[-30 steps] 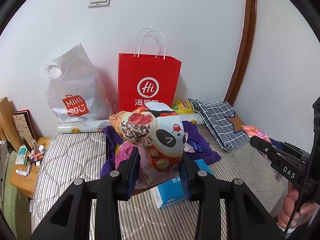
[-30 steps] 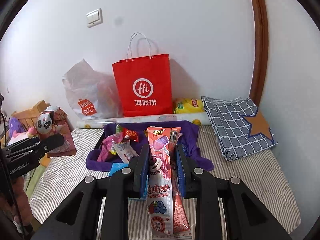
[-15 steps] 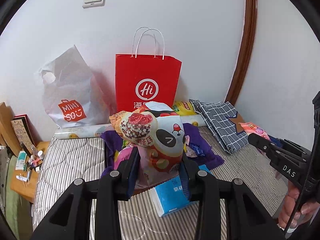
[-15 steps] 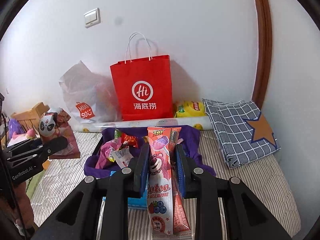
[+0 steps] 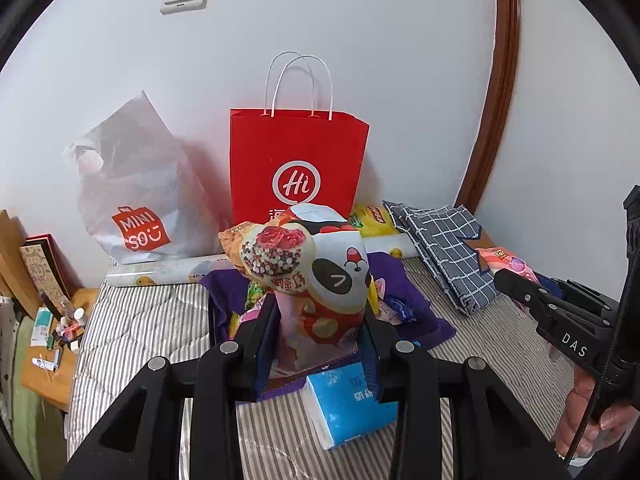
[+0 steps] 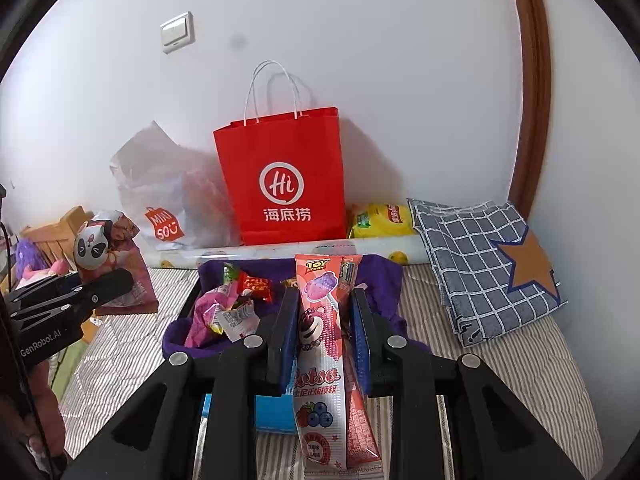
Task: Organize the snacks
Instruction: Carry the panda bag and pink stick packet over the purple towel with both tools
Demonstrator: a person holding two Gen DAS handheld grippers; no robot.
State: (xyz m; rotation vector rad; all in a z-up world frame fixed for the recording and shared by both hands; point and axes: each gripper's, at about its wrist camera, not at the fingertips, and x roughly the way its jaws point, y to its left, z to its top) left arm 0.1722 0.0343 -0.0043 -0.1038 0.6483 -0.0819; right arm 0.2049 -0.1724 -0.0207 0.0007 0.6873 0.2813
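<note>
My left gripper point(image 5: 320, 320) is shut on a puffy panda-print snack bag point(image 5: 320, 276), held above the striped bed. In the right wrist view that same gripper point(image 6: 116, 280) shows at the left edge with the panda bag point(image 6: 96, 244). My right gripper point(image 6: 324, 312) is shut on long pink candy packets point(image 6: 320, 344); it also appears in the left wrist view point(image 5: 500, 276) at the right. Behind both lies a dark tray lined with purple cloth point(image 6: 384, 280), holding several small snack packets point(image 6: 236, 312). A red paper bag point(image 6: 284, 188) stands against the wall.
A white plastic shopping bag point(image 5: 132, 196) leans left of the red bag. A blue tissue pack point(image 5: 352, 400) lies on the bed in front of the tray. A folded checked cloth point(image 6: 488, 260), a yellow packet point(image 6: 380, 220) and a paper roll point(image 6: 280, 250) lie by the wall. A cluttered wooden stand point(image 5: 48, 340) is at the left.
Both views have shifted slightly: the bags and tray have slid a little in the frames as both hands moved across. Each gripper keeps hold of its snack.
</note>
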